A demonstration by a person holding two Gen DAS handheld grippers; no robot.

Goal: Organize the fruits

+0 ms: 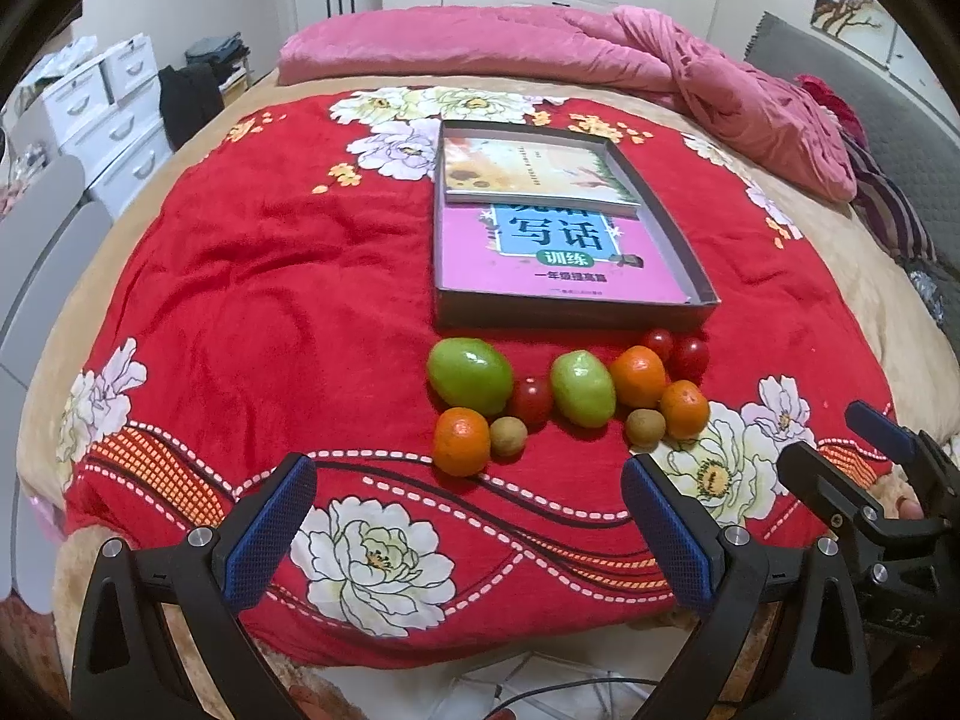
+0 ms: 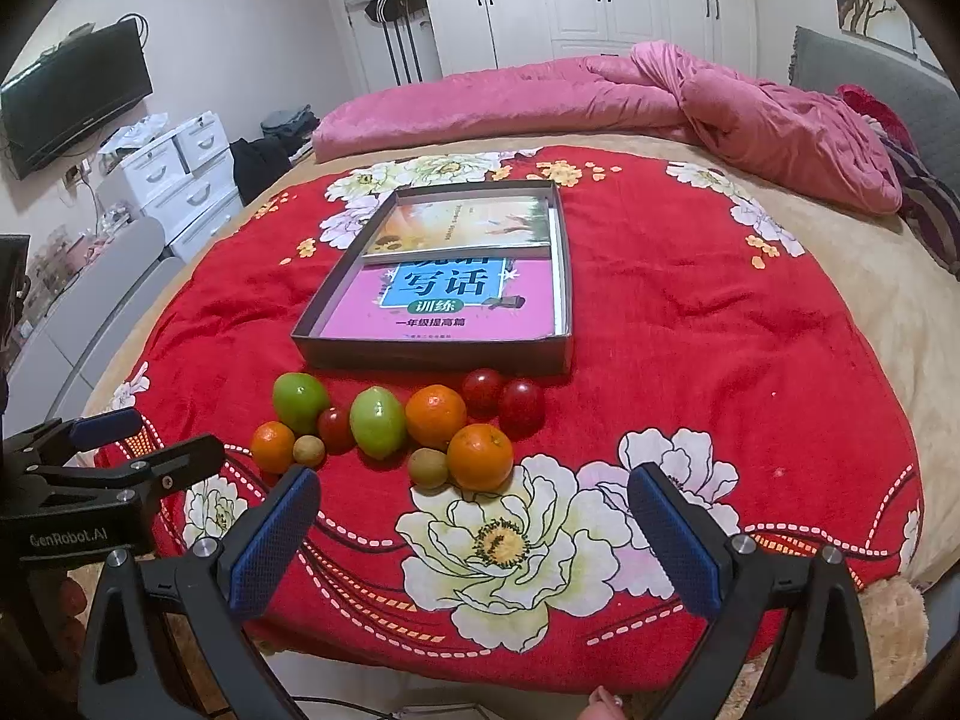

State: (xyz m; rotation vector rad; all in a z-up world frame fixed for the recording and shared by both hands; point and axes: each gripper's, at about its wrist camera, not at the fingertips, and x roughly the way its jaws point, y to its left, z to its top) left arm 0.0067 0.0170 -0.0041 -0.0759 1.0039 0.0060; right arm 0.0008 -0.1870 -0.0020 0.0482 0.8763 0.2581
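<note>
Centrally, at twelve o'clock from the fruit, a shallow grey cardboard box (image 1: 564, 309) lay on the red floral fleece blanket (image 1: 270, 276). It held a pink workbook with a blue title panel (image 1: 540, 252) and, overlapping its far end, a thinner pale illustrated book (image 1: 534, 171).

Just beside the box's near wall the fruit sat in a loose row. From left to right: a large green oval fruit (image 1: 470, 376), a small orange mandarin (image 1: 461, 441) at its six o'clock, a little brown round fruit (image 1: 508, 436), a red cherry tomato (image 1: 531, 401), a second green oval fruit (image 1: 582, 388), a second mandarin (image 1: 638, 376), a second brown fruit (image 1: 645, 427), a third mandarin (image 1: 684, 409), and two more red tomatoes (image 1: 675, 351) nearest the box.

Both tools hovered near the blanket's front edge, at six o'clock from the fruit. The left gripper (image 1: 468, 531) had its blue-padded fingers spread wide, holding nothing; the right gripper (image 2: 474, 540) likewise stood released and empty.
</note>
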